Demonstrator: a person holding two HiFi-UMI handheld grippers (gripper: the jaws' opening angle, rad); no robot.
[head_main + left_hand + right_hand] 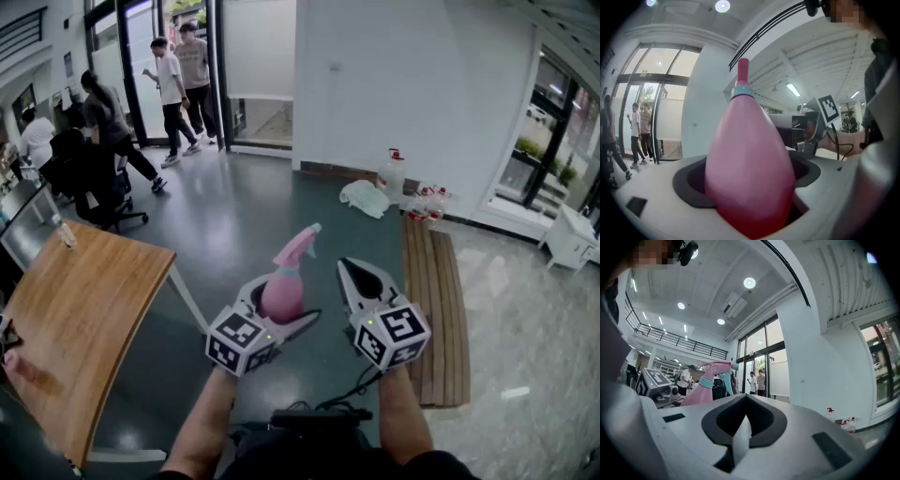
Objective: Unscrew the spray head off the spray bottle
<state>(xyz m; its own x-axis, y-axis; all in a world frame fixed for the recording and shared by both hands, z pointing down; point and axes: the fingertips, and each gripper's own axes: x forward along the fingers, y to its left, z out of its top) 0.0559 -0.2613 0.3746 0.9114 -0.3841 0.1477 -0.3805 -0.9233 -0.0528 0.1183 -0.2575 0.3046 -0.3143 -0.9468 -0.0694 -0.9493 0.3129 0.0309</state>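
While in tongs (283,317), bottle (284,281) over floor (234,220)

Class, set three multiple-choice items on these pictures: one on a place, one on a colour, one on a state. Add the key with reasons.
1. What holds the bottle? A left gripper B right gripper C neither
2. The bottle's body is: A green B pink C yellow
3. The right gripper's jaws are: A wide apart B shut on the bottle C shut, empty
Key: 1 A, its jaws clamp the body; 2 B, pink in every view; 3 C, its jaws meet with nothing between.
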